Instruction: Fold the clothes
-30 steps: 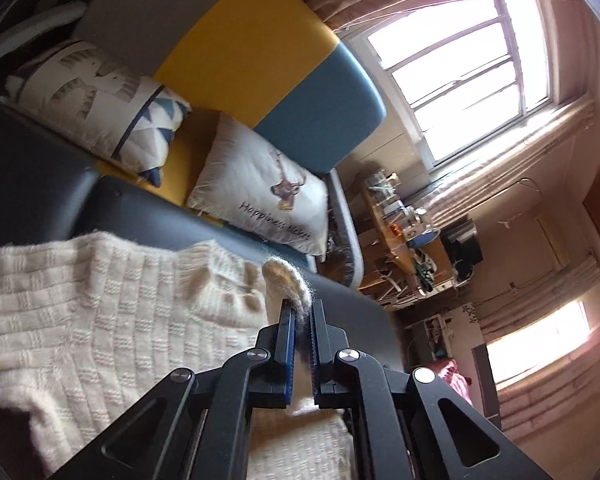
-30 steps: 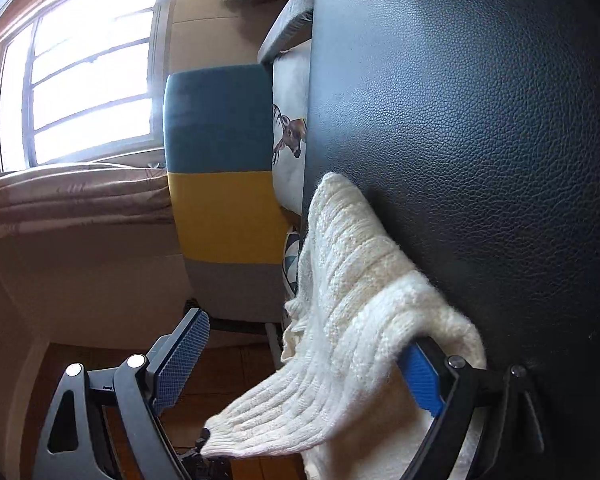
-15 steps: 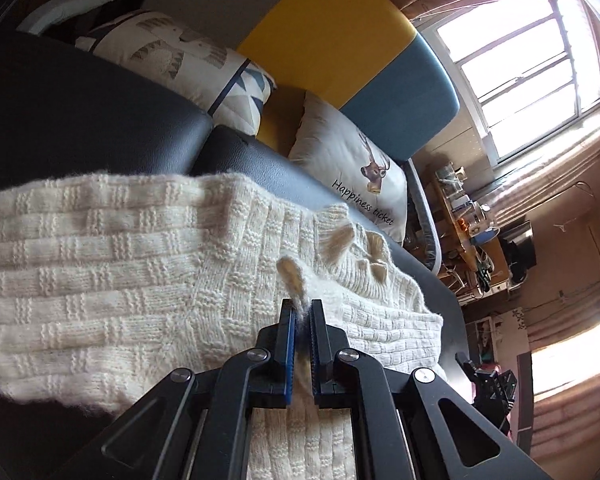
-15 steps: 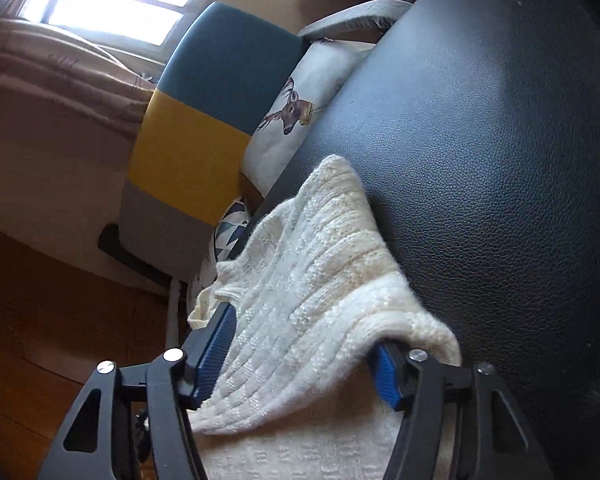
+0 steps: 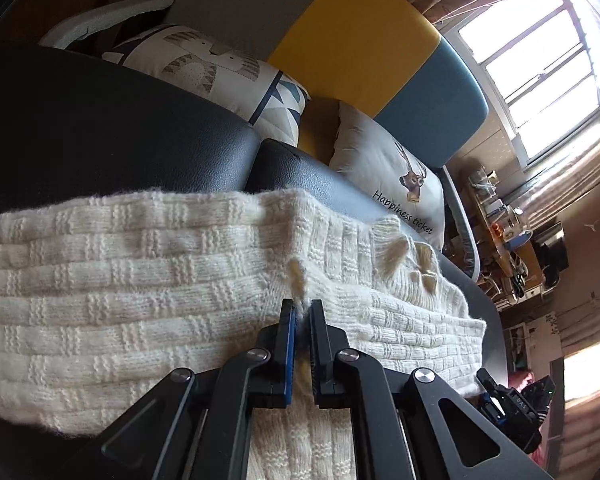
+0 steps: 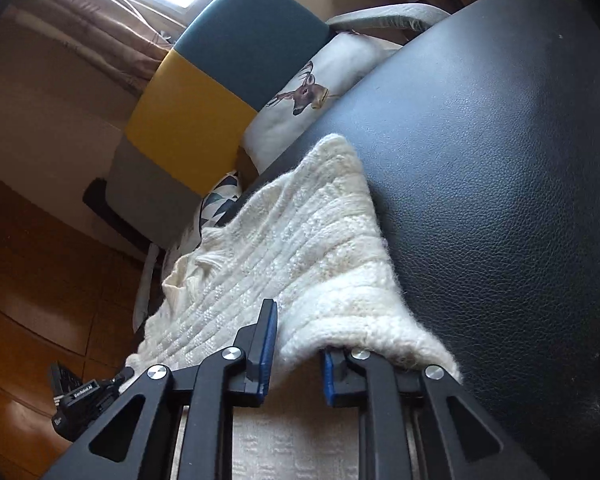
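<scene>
While the left tongs (image 5: 300,312) pinch a small fold of the cream knit sweater (image 5: 140,280), the right tongs (image 6: 298,336) are closing on its thick edge, bunched between the blue pads. It lies across the black leather seat (image 6: 480,160), reaching one edge. Only the left view shows the "Happiness ticket" lettering on the deer cushion (image 5: 388,172) and the cluttered desk (image 5: 500,216) beyond.

Cream basket-weave knit sweater (image 5: 140,280); black leather cushion (image 6: 500,160); yellow, teal, grey sofa back (image 5: 360,40).
</scene>
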Tool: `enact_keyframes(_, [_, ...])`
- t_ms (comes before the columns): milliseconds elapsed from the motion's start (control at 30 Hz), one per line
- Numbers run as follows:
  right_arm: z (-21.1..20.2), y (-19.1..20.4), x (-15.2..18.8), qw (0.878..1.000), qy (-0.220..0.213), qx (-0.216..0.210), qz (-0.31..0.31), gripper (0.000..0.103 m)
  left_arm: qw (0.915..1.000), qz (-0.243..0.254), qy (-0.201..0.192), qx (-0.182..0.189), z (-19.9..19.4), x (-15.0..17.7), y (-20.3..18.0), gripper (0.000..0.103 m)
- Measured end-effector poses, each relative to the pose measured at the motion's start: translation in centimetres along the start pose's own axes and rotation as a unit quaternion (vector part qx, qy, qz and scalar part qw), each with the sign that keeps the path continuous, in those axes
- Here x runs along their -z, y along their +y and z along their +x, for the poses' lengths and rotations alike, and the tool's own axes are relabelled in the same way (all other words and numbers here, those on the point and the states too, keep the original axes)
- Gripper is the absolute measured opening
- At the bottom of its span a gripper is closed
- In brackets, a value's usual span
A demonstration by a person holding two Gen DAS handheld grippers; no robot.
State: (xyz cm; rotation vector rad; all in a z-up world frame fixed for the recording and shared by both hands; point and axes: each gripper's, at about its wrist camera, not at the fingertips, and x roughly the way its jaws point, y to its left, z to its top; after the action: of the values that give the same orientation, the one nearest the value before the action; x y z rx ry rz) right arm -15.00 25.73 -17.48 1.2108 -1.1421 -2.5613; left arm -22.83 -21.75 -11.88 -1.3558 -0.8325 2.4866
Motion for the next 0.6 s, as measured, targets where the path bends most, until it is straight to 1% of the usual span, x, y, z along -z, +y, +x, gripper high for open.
enact_keyframes(33, [0.2, -0.2, 0.2, 1.0, 0.005, 0.008, -0.002, 0.013, 0.9999, 0.005, 0.001, -0.012, 0.3, -0.2, -0.1, 0.006])
enact_keyframes(67, [0.3, -0.4, 0.3, 1.0, 0.004, 0.008, -0.001, 0.011, 0.9994, 0.012, 0.006, -0.032, 0.7, -0.2, 0.0, 0.007])
enact_keyframes(100, [0.2, -0.8, 0.3, 1.0, 0.006, 0.003, 0.007, 0.011, 0.9989, 0.006, 0.015, -0.045, 1.2, -0.1, 0.3, 0.007])
enact_keyframes(133, [0.0, -1.1, 0.2, 1.0, 0.012, -0.008, 0.022, 0.013, 0.9981, 0.0, 0.024, -0.057, 1.6, 0.0, 0.7, 0.009])
enact_keyframes(167, [-0.2, -1.6, 0.1, 0.999, 0.018, -0.021, 0.038, 0.015, 0.9983, -0.009, 0.024, -0.053, 1.6, 0.1, 1.1, 0.012])
enact_keyframes(200, [-0.6, -1.8, 0.0, 0.998, 0.025, -0.028, 0.042, 0.018, 0.9983, -0.019, 0.023, -0.049, 1.5, 0.1, 1.5, 0.012])
enact_keyframes(233, [-1.1, -1.9, 0.0, 0.998, 0.032, -0.032, 0.04, 0.02, 0.9981, -0.028, 0.024, -0.049, 1.2, 0.1, 1.8, 0.012])
enact_keyframes(267, [-1.8, -1.9, 0.0, 0.998, 0.037, -0.029, 0.03, 0.025, 0.9976, -0.036, 0.02, -0.056, 0.5, 0.0, 2.1, 0.013])
enact_keyframes(300, [-2.5, -1.7, 0.0, 0.999, 0.041, -0.022, 0.012, 0.028, 0.9969, -0.044, 0.017, -0.064, -0.1, -0.2, 2.5, 0.013])
enact_keyframes(400, [-4.9, -0.4, 0.3, 0.997, 0.032, 0.004, -0.066, 0.028, 0.9948, -0.057, -0.005, -0.084, -2.6, -0.6, 3.3, 0.013])
enact_keyframes(433, [-5.5, 0.3, 0.4, 0.995, 0.023, 0.013, -0.091, 0.028, 0.9956, -0.052, -0.013, -0.077, -3.3, -0.6, 3.3, 0.014])
enact_keyframes(500, [-6.1, 1.7, 0.3, 0.99, 0.007, 0.025, -0.136, 0.028, 0.9977, -0.031, -0.018, -0.057, -4.3, -0.4, 2.3, 0.016])
enact_keyframes(533, [-6.0, 2.4, 0.2, 0.987, 0.002, 0.033, -0.155, 0.028, 0.9986, -0.011, -0.016, -0.048, -4.5, -0.2, 1.4, 0.017])
enact_keyframes(600, [-5.1, 3.6, 0.1, 0.982, 0.001, 0.05, -0.184, 0.028, 0.9984, 0.036, -0.009, -0.044, -4.0, 0.6, -1.0, 0.018])
